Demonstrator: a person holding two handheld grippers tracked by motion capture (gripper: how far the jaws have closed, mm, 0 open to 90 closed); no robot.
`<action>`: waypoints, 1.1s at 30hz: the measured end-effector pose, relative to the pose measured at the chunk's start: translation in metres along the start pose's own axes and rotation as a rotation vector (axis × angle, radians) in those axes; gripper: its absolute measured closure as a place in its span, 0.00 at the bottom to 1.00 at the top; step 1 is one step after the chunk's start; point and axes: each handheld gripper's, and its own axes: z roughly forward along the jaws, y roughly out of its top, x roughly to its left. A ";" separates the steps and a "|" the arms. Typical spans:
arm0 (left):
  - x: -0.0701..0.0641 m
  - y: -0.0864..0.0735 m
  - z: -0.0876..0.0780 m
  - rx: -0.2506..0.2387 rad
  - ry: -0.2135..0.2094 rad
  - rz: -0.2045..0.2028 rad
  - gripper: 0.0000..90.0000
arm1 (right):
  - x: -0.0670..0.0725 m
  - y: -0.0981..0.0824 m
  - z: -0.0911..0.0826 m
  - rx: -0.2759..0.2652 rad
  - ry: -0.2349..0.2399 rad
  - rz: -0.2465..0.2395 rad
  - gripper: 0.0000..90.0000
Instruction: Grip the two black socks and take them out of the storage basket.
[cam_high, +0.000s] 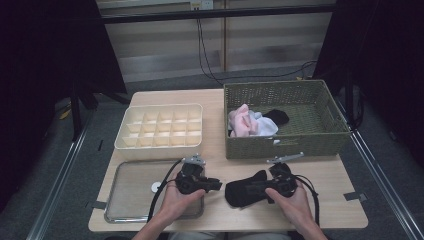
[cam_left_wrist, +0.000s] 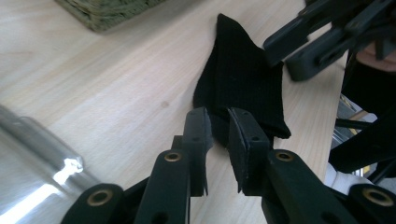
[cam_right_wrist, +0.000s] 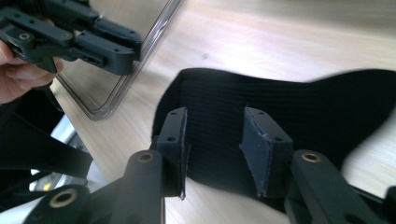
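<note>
So I've got the flat black ribbed sock (cam_high: 245, 191) lying on the pale wooden bench (cam_high: 220, 115), just in front of the olive-green woven basket (cam_high: 285, 142), and everything else sits around that sock. My left gripper (cam_high: 214, 184) is just to the left of it, jaws pointing at its near edge; in the left gripper view the two pads stand a narrow gap apart with the sock's edge right beyond the tips, not pinched as far as I can see, so I'd call them open, only slightly. My right gripper (cam_high: 261, 189) comes in from the sock's right side, and in the right gripper view its jaws are spread wider and hang over the middle of the fabric with the sock showing between them, not squeezing it. Left of the sock, past my left hand (cam_high: 179, 202), there's a shiny rectangular metal tray (cam_high: 122, 172). Behind that, a cream plastic organiser box with lots of small compartments (cam_high: 160, 125). Inside the basket behind the sock are some pink, white and black clothes (cam_high: 252, 121).
</note>
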 end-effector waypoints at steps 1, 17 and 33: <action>0.000 0.000 0.000 0.005 0.001 0.003 0.84 | 0.003 0.001 0.006 0.016 0.006 -0.008 0.69; 0.004 -0.008 -0.002 -0.010 0.024 -0.027 0.73 | 0.023 -0.005 0.036 0.063 -0.091 -0.161 0.68; -0.001 -0.005 0.005 -0.005 0.015 -0.039 0.58 | 0.014 0.001 0.011 -0.073 0.000 -0.102 0.96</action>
